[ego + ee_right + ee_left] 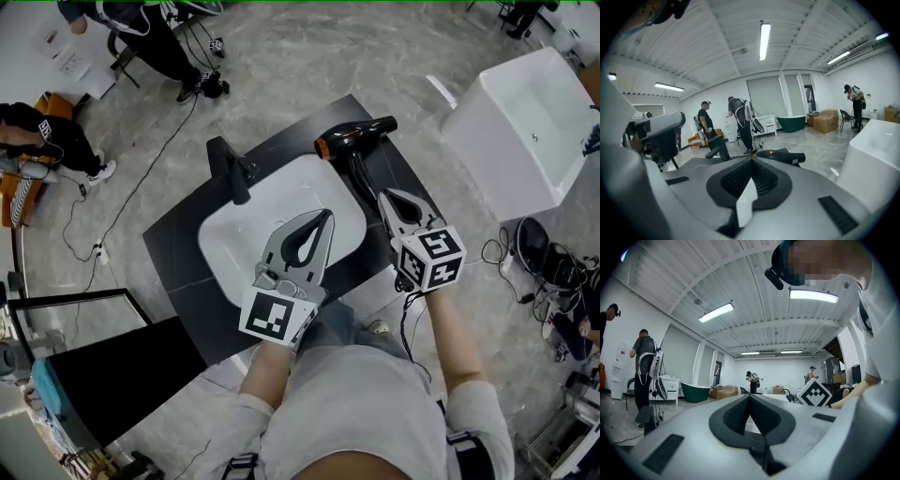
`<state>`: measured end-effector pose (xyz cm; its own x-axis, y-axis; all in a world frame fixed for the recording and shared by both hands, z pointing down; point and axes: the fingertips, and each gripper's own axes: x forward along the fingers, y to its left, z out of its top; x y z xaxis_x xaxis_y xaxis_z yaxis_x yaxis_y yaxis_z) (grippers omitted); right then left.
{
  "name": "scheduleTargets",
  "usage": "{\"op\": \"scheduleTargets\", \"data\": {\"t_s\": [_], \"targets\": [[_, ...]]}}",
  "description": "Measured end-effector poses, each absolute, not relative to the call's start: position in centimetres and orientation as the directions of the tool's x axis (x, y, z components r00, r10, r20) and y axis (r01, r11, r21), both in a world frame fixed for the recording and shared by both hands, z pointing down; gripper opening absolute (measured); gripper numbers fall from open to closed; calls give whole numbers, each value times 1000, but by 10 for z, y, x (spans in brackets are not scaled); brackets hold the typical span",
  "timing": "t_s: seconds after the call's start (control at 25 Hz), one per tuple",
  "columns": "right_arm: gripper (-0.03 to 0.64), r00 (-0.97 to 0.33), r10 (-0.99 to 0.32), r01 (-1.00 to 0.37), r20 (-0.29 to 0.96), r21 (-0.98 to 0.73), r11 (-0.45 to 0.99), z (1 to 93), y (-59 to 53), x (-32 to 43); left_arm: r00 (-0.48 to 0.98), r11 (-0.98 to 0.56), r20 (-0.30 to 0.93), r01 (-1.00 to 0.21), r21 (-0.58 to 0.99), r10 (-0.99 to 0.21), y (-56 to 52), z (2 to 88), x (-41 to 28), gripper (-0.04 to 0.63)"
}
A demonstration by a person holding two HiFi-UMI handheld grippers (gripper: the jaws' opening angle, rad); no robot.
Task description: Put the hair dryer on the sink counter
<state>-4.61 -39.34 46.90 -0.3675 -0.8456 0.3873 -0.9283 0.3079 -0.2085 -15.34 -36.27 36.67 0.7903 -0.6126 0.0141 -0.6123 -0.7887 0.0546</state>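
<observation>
A black hair dryer with an orange ring lies on the dark sink counter, at its far right corner, with the handle pointing toward me. In the right gripper view the hair dryer rests just beyond the jaw tips. My right gripper hovers near the end of the handle, shut with nothing in it; its tips meet. My left gripper hangs over the white basin, also shut and empty, with its tips together.
A black faucet stands at the basin's far left. A white bathtub sits to the right of the counter. Cables lie on the floor at the right. People stand at the far left.
</observation>
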Motion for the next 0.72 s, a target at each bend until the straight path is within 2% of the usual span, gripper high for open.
{"op": "scheduleTargets", "data": {"t_s": [0.72], "targets": [[9,-416,-893,-908,172,-138,396,361,-285,-18,792,-792,-41,-610,-14,-610,-278,323,-103,12]]}}
